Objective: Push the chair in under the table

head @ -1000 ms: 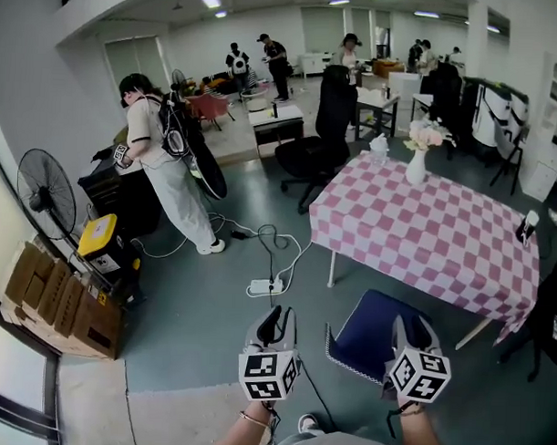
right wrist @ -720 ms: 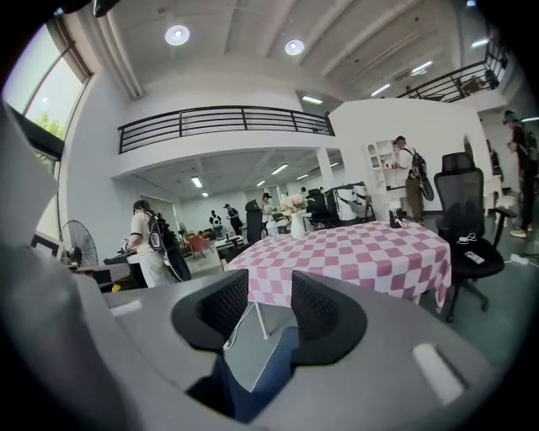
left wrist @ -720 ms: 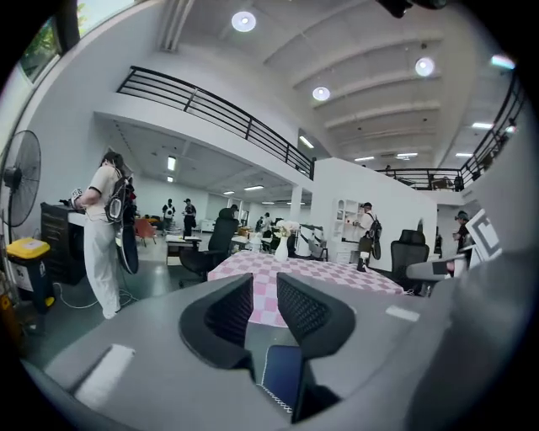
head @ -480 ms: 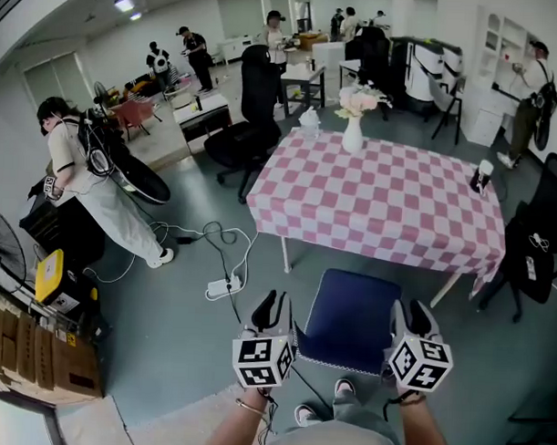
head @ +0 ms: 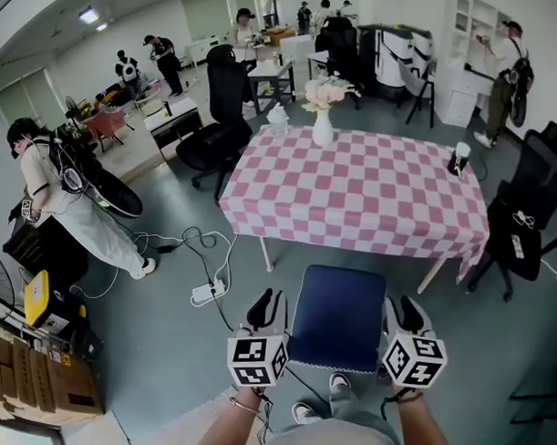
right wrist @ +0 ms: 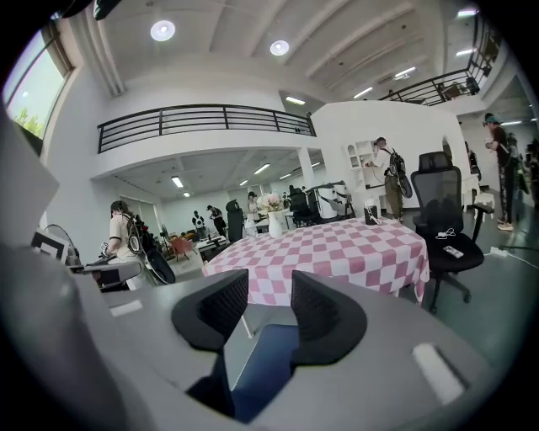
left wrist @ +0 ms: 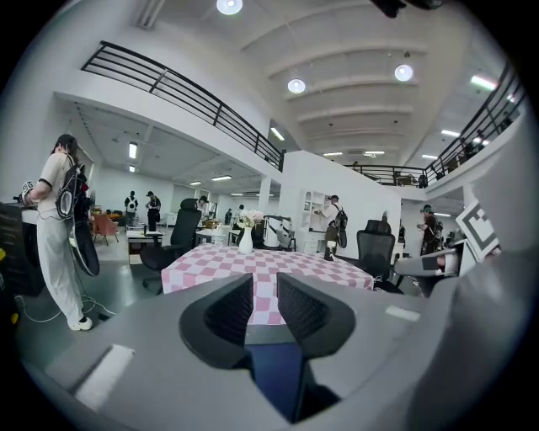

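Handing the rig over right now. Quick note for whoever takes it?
Grip: left tongs open, nothing between them; right tongs likewise.
Place: they flank the near end of the blue chair, one on each side; contact can't be told.
The chair stands before the pink-checked table, seat wholly out from under it.
Done: tongs lined up at the chair.
To do: push the chair in under the table.
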### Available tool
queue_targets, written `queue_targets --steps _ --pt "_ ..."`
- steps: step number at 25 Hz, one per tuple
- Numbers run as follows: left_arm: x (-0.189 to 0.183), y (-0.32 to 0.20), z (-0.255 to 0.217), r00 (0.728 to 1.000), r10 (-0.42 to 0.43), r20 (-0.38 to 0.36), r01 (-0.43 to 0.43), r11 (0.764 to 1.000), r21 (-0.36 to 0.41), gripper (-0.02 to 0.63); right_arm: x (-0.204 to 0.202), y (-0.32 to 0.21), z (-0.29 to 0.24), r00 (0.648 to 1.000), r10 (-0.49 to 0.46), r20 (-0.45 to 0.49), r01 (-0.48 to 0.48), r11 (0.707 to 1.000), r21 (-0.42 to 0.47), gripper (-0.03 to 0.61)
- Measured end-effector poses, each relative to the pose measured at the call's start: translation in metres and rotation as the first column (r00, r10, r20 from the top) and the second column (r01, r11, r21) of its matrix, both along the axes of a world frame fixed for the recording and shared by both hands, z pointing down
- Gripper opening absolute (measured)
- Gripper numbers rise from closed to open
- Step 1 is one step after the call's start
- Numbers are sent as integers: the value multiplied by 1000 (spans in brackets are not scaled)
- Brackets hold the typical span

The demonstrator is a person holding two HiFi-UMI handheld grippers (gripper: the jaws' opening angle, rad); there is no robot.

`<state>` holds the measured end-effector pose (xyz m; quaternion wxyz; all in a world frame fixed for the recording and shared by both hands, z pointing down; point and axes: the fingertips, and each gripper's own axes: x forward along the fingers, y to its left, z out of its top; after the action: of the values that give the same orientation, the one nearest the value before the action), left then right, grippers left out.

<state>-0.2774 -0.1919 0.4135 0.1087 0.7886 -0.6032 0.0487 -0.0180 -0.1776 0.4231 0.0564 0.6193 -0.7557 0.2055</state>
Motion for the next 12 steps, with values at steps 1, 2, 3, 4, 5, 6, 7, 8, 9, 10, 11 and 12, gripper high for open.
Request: queue_targets --steps 1,2,3,4,5,6,7,8,9,10,11,12 --pt "3 1 2 1000 13 6 -13 1000 -5 87 -1 1 1 1000 -19 -2 19 1000 -4 144" --pt "5 2 4 1000 27 13 -26 1000 -12 87 -2 3 3 999 -42 -3 42 999 -9 144" --pt "8 3 6 999 41 21 -41 999 -20 87 -3 6 6 998 -64 -5 64 998 -14 144" --pt "11 5 9 998 57 29 -56 998 -30 87 -4 8 8 996 -84 -9 84 996 -17 144" --pt "14 6 12 997 74 39 -72 997 -39 87 -4 10 10 995 -100 -17 100 995 -20 143" --pt "17 8 15 994 93 49 -90 995 -49 87 -3 12 13 993 -114 -26 114 993 -24 143" --pt "20 9 19 992 115 60 -112 992 -60 87 -3 15 15 991 -128 -35 127 991 -30 143" --pt "23 12 23 987 142 72 -136 988 -74 87 -4 18 18 989 -145 -42 144 989 -37 143" --pt "27 14 26 981 172 86 -164 983 -88 87 -5 21 22 985 -167 -46 165 985 -45 143" --pt "32 17 29 974 204 101 -194 976 -101 87 -6 25 25 980 -195 -51 192 980 -54 143" --pt "37 20 32 964 237 116 -224 968 -114 87 -8 29 29 972 -226 -58 223 973 -63 143" --pt "42 23 34 954 270 132 -254 959 -128 87 -9 33 33 964 -257 -69 253 965 -73 143"
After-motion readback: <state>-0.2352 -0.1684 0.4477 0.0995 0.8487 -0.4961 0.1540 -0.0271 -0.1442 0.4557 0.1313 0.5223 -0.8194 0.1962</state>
